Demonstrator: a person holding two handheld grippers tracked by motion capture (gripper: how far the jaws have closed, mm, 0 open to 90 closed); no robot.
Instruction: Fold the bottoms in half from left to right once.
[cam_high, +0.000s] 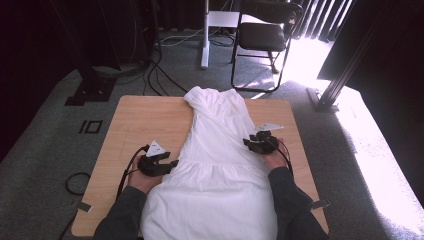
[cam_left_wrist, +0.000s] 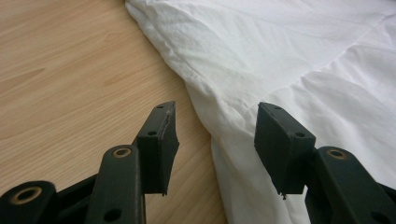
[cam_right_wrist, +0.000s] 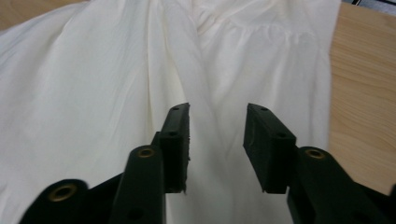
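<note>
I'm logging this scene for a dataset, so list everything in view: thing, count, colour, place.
dress: 1, white, spread flat down the middle of the table
table: 1, light wood, centre
chair: 1, black, on the floor behind the table
cables: several, black, on the floor behind the table at left
left gripper: 1, black, open at the dress's left edge
right gripper: 1, black, open at the dress's right edge
sleeves: 2, dark grey, bottom
</note>
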